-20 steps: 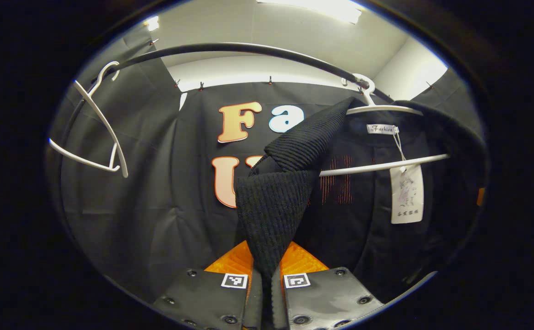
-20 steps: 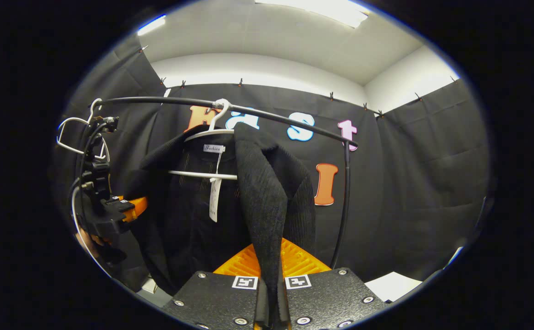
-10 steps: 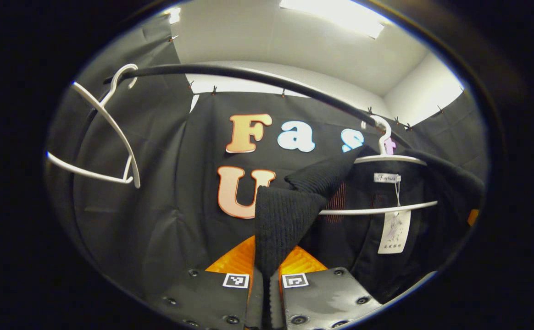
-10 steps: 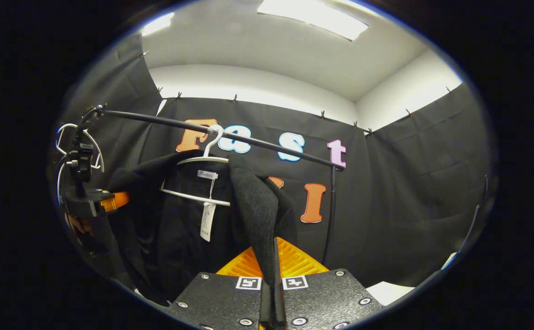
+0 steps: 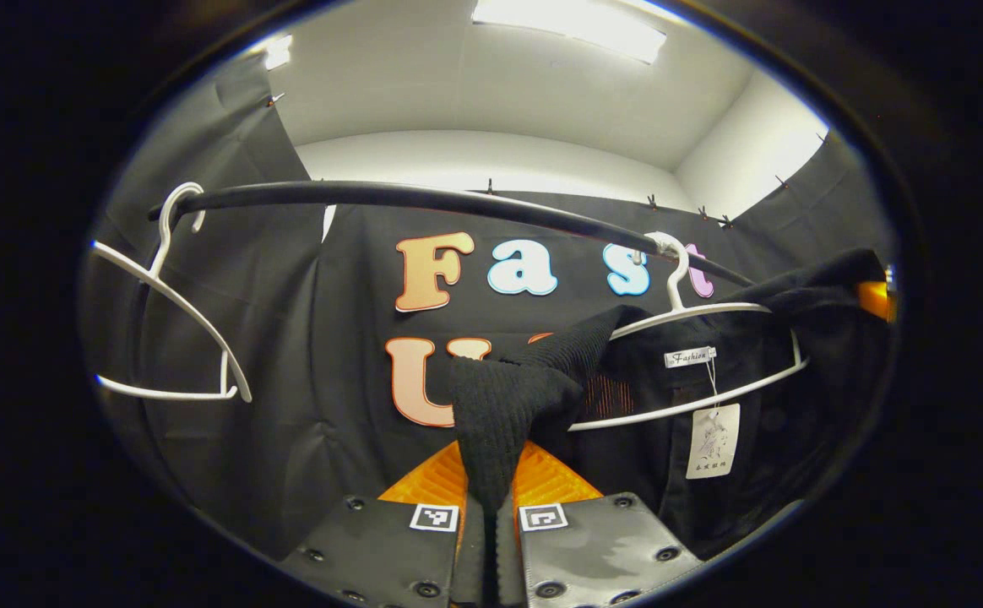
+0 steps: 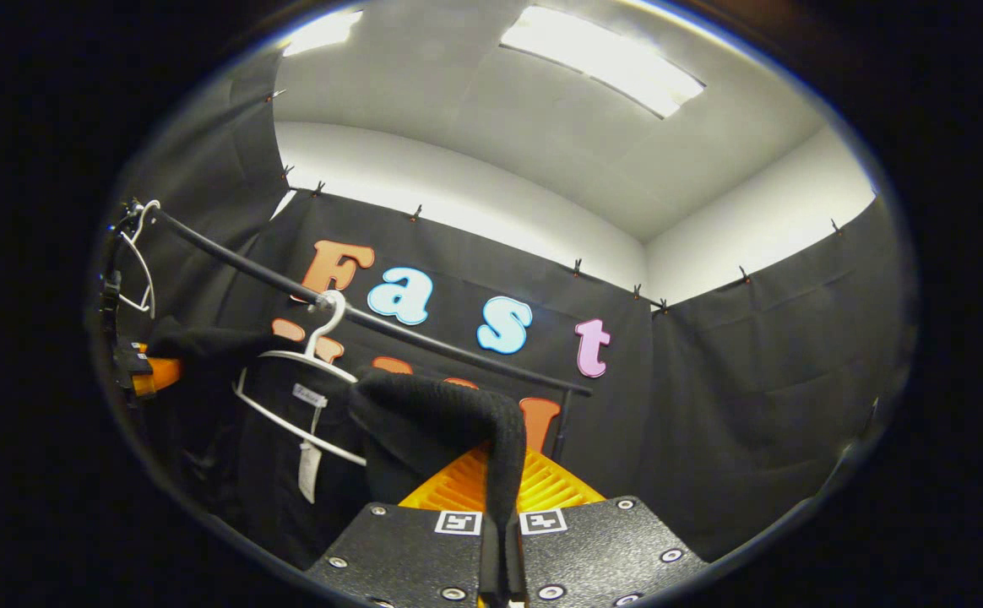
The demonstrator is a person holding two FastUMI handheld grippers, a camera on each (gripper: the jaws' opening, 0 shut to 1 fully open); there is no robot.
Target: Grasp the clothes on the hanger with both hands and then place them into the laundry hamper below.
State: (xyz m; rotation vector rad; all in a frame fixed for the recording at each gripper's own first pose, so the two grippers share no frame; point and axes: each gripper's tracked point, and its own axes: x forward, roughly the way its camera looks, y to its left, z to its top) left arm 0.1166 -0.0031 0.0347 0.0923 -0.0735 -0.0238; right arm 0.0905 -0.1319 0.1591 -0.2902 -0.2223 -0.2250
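A black ribbed knit garment [image 5: 508,405] hangs on a white hanger [image 5: 694,312] from the black rail [image 5: 424,198]. My left gripper [image 5: 491,515] is shut on one shoulder of it, the cloth pinched between the fingers. In the right gripper view my right gripper [image 6: 502,523] is shut on the other shoulder of the garment [image 6: 449,409], which is drawn off the end of the hanger [image 6: 297,363]. The left gripper [image 6: 141,371] shows at the far left there, holding the cloth. A white paper tag [image 5: 711,439] dangles from the collar.
An empty white hanger [image 5: 171,321] hangs at the left end of the rail. The rail's upright post [image 6: 561,418] stands behind the garment in the right gripper view. Black cloth walls close the booth on all sides.
Both grippers have lifted and pulled the shoulders outward. The garment's shoulders have slid off the hanger's ends, and the hanger has tilted.
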